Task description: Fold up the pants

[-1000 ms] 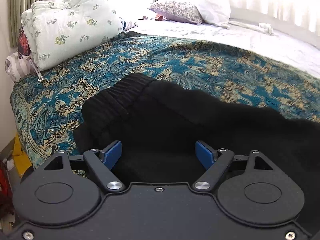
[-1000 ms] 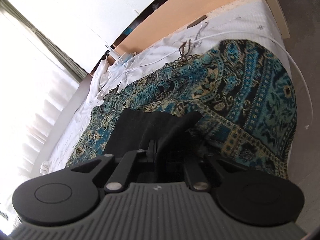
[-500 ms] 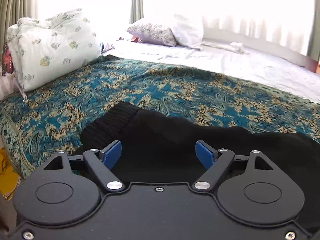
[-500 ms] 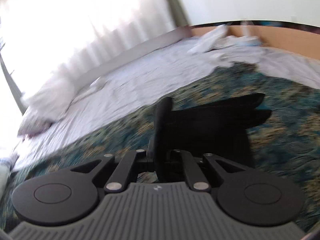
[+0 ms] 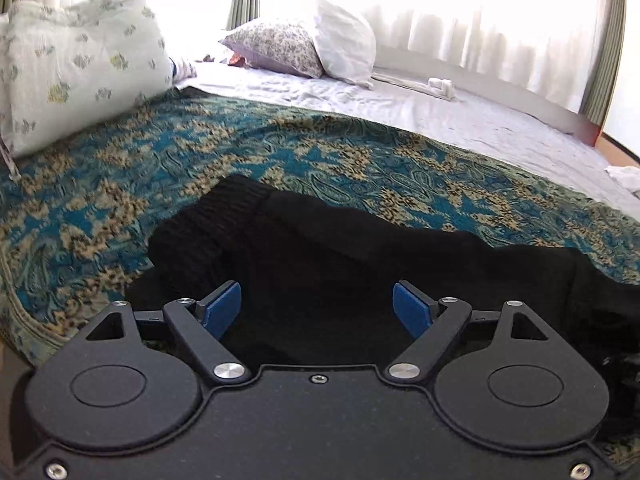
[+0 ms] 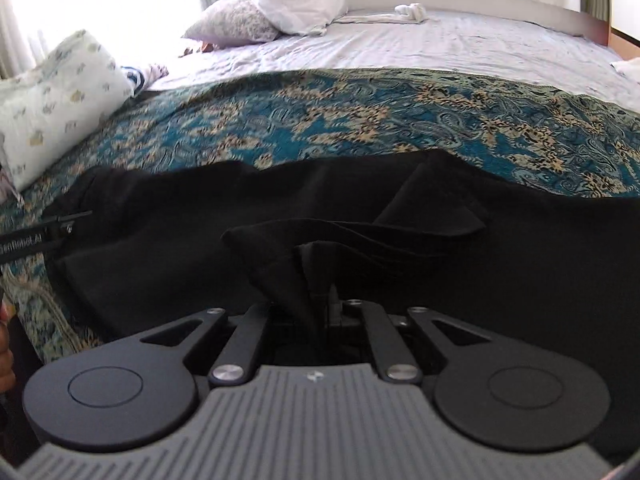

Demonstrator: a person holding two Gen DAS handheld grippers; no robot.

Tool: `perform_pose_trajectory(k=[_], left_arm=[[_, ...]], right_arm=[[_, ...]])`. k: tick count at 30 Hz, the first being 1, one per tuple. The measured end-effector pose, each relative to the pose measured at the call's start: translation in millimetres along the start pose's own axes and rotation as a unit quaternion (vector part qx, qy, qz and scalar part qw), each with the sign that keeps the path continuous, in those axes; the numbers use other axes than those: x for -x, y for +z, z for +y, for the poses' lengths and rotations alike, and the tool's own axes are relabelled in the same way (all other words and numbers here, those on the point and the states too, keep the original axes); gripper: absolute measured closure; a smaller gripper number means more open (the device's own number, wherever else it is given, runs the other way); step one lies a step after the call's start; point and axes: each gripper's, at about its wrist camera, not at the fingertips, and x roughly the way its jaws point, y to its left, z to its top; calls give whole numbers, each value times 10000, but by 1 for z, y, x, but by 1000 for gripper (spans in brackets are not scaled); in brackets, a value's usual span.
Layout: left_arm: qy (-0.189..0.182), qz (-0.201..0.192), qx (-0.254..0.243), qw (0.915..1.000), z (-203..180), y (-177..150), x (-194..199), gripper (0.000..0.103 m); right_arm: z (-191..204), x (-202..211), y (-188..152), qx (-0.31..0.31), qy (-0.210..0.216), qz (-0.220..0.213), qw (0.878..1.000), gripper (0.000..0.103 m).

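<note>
Black pants [image 5: 360, 264] spread on the bed [image 5: 120, 200].
Left tongs [image 5: 317, 310] gape above the waistband; right tongs [image 6: 320, 300] pinch a fabric fold.

Bed [image 5: 460, 120]: pale sheet, teal paisley spread [image 5: 120, 208] over near part. Black pants [image 5: 340, 248] lie on spread. Floral pillow [image 5: 80, 64] at left; two more pillows [image 5: 304, 44] far side.

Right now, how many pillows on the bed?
3: green-floral pillow at left on the blue bedspread; purple-floral pillow far back; white pillow leaning against it. Others may be out of frame.
</note>
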Motion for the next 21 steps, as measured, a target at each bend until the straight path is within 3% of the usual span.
perform_pose_trajectory(k=[4,5,6,9,13,17,21], left_arm=[[-125,-14,-123,9998,-1,0,-1,20],[-142,-24,-190,9997,-2,0,-2,20],[-122,-49,-241,9996,-2,0,-3,20],[323,-41,-273,9991,0,0,-12,21],[764,317,-181,9964,12,-7,-28,34],[846,256,-335,9955,5,-10,-23,32],[419,40,-310,9986,-9,-5,-5,30]], right_arm=[[5,-2,-5,23,118,-19,9999,71],[5,0,-6,31,157,-52,9999,56],[4,3,-7,36,205,-92,9997,51],[3,13,-10,60,330,-192,9993,46],[3,30,-12,157,371,-317,9987,39],[-2,52,-14,175,375,-527,9978,30],[-16,73,-17,98,-120,-784,9968,26]])
